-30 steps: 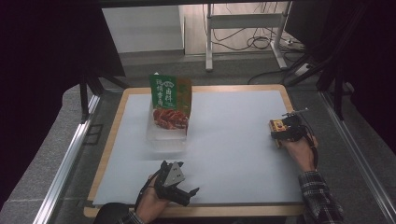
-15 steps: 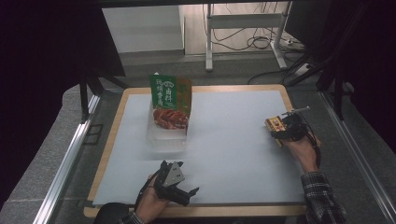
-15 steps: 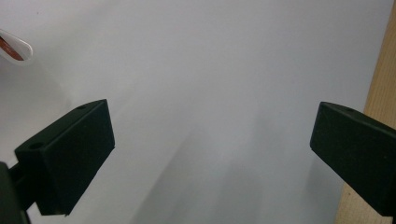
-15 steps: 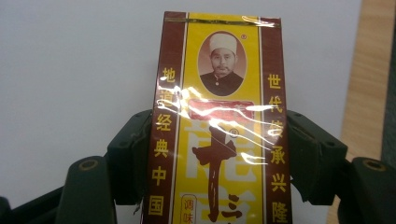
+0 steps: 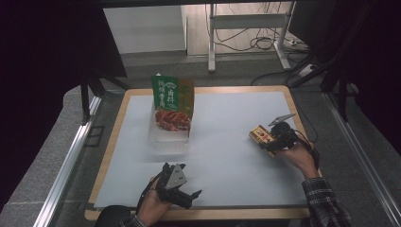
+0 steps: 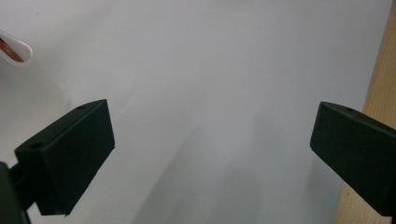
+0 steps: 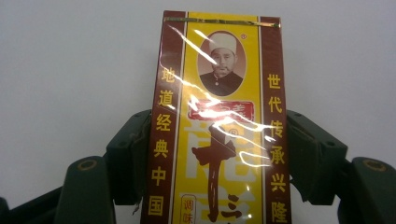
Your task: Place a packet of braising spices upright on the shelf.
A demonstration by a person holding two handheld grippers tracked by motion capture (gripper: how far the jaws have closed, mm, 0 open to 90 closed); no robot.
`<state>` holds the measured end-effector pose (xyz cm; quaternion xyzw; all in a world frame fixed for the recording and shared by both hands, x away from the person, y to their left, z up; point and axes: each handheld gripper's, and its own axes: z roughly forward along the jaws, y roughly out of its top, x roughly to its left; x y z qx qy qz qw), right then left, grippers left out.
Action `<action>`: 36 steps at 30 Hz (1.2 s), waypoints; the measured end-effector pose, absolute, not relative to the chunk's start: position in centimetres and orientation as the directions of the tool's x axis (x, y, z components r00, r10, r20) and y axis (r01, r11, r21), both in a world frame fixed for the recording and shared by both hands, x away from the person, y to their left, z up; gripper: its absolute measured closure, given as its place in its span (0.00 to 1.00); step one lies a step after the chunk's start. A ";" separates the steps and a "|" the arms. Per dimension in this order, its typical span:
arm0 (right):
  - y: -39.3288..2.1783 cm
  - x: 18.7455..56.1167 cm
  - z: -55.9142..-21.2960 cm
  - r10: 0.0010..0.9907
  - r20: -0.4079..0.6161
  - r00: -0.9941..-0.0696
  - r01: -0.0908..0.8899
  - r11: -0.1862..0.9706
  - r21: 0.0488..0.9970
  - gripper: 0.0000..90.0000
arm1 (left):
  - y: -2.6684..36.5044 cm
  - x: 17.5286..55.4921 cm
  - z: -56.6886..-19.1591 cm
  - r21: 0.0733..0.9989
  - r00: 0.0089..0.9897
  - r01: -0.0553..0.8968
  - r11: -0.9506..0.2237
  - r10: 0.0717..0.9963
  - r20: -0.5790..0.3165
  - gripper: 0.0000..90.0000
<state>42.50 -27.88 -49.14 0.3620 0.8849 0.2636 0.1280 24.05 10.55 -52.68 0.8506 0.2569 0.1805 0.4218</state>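
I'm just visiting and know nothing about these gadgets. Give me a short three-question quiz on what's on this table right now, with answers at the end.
1. True or false: the right gripper is closed on the yellow box.
2. What is between the jaws of the left gripper? A) the green bag B) nothing C) the yellow box
3. Fill in: the green bag stands upright in a clear ____.

Key
1. True: its jaws press both long sides of the box.
2. B: the jaws stand wide apart over the bare white mat.
3. Tub, toward the table's far left.
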 end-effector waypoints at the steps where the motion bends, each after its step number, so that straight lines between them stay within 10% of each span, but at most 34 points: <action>1: -27.8 42.5 -49.3 0.706 -0.033 -0.708 0.575 0.603 0.553 0.35 | 10.6 24.0 -52.7 0.810 0.803 0.284 -0.513 0.589 0.091 0.00; 36: -24.3 46.6 -49.1 0.701 -0.050 -0.712 0.654 0.687 0.317 0.26 | 10.4 24.1 -52.8 0.804 0.804 0.279 -0.525 0.585 0.103 0.00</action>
